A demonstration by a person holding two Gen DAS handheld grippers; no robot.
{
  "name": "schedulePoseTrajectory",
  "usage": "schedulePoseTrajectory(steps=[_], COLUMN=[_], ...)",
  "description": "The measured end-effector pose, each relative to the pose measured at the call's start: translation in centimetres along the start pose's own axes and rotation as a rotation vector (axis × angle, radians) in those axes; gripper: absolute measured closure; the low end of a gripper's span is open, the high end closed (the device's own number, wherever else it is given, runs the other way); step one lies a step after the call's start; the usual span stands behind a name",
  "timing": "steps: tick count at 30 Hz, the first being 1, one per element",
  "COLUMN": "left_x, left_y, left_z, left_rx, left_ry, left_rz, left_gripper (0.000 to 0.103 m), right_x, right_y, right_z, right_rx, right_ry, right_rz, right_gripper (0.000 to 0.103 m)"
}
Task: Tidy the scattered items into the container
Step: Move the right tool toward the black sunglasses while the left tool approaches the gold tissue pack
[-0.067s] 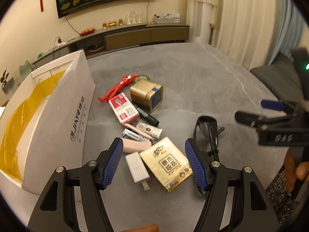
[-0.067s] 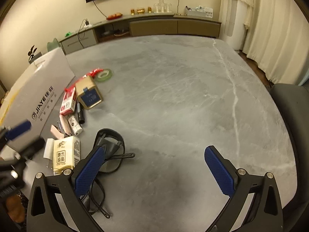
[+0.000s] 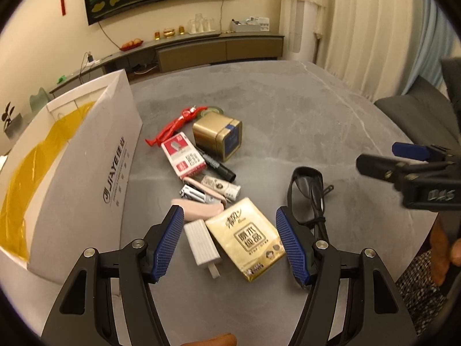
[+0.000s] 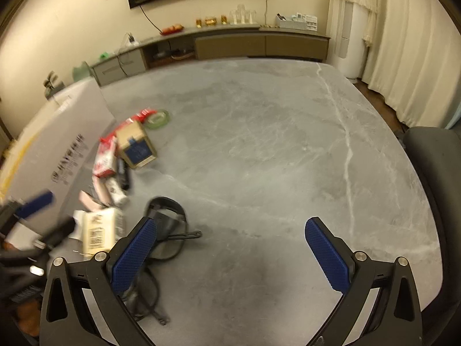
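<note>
A white box (image 3: 86, 158) with a yellow lining stands open at the left; its outer wall (image 4: 57, 155) shows in the right wrist view. Scattered beside it lie a gold tin (image 3: 217, 135), a red and white pack (image 3: 183, 155), a black marker (image 3: 219, 165), a pink case (image 3: 196, 212), a white charger (image 3: 201, 243), a tissue pack (image 3: 247, 238) and black sunglasses (image 3: 309, 190). My left gripper (image 3: 230, 245) is open, low over the charger and tissue pack. My right gripper (image 4: 230, 256) is open above bare table, its left finger over the sunglasses (image 4: 164, 230).
A grey marble table (image 4: 273, 158) stretches bare to the right and far side. A dark chair (image 4: 438, 155) stands at its right edge. A red clip (image 3: 175, 124) and a green tape roll (image 4: 157, 118) lie behind the tin. A low cabinet runs along the far wall.
The right wrist view has shifted a little and blurred, so the items sit slightly further right in it. The left gripper has barely moved.
</note>
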State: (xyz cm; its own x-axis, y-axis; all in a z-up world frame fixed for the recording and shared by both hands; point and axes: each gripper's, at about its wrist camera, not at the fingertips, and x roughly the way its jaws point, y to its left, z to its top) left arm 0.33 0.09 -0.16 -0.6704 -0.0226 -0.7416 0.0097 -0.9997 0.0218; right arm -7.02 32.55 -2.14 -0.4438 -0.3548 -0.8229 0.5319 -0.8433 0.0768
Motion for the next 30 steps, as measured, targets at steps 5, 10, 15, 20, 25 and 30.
schedulePoseTrajectory(steps=[5,10,15,20,25,30], left_x=[-0.2,-0.5,-0.7,-1.2,-1.0,-0.6], left_y=[-0.2,-0.4,-0.4,0.4,1.1,1.7], left_z=[-0.8,-1.7,-2.4,-2.6,-2.6,-2.6], left_rx=[-0.025,-0.051,-0.083,-0.11,-0.131,-0.16], left_ry=[0.022,0.044,0.068,0.049,0.062,0.086], left_rz=[-0.013,-0.026,-0.045,-0.033,-0.031,-0.061], left_gripper=[0.034,0.034,0.034,0.034,0.034,0.034], right_x=[-1.4,-2.9,-2.3,-2.5,-0.8,-0.3], right_y=[2.5,5.0,7.2,6.4,7.1,7.2], right_z=[-2.1,-4.1,-4.3,-4.8,-5.2,-6.2], right_rx=[-0.06,-0.12,-0.14,-0.128,-0.078,-0.072], right_ry=[-0.064,-0.127,-0.093,-0.105,-0.083,-0.078], right_rz=[-0.053,-0.106,-0.133,-0.114,-0.046,-0.052], right_gripper=[0.002,0.009,0.0,0.0,0.0,0.0])
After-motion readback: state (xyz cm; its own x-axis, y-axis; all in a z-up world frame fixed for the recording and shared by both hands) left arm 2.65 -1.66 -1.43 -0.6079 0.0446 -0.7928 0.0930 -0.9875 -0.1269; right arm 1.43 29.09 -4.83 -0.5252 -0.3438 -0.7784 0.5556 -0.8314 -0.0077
